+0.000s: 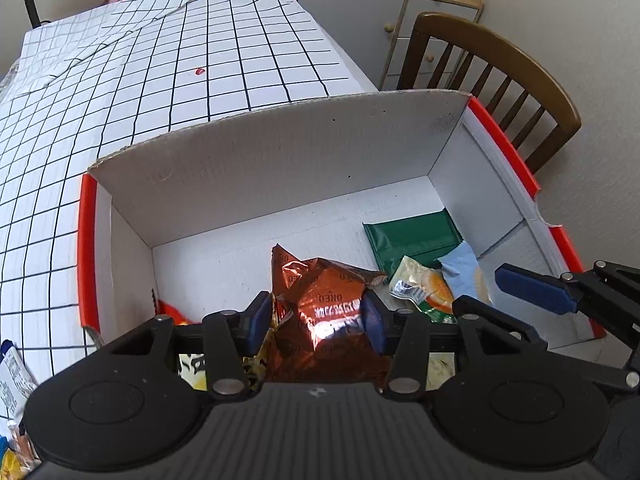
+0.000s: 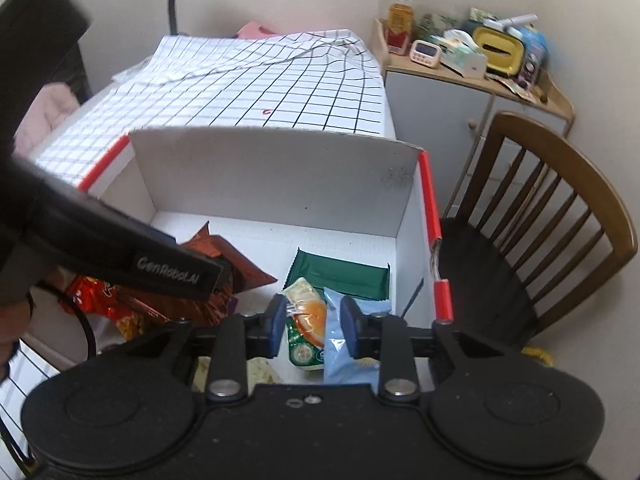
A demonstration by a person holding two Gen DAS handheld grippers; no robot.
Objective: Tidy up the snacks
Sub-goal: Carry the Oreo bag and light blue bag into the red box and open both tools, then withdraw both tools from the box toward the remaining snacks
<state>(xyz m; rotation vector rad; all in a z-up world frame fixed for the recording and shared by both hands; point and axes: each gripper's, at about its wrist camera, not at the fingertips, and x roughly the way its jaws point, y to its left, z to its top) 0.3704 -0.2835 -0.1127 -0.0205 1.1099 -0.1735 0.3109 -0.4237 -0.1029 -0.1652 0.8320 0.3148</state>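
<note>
A white cardboard box (image 1: 280,152) with red rims stands on the checked table. My left gripper (image 1: 316,318) is inside it near the front wall, shut on a crumpled copper Oreo bag (image 1: 328,304) that fills the gap between its blue pads. To the right, my right gripper (image 2: 312,322) is open just above an orange-and-green packet (image 2: 308,316) and a light blue packet (image 2: 344,360), which lie on the box floor. A dark green packet (image 2: 344,276) lies flat behind them. A red packet (image 2: 96,296) sits in the box's left front corner, partly hidden.
The checked cloth (image 1: 160,80) covers the table beyond the box. A wooden chair (image 2: 560,216) stands right of the box, with a cluttered grey cabinet (image 2: 460,92) behind it. More snack packets (image 1: 12,376) lie outside the box at its left front corner.
</note>
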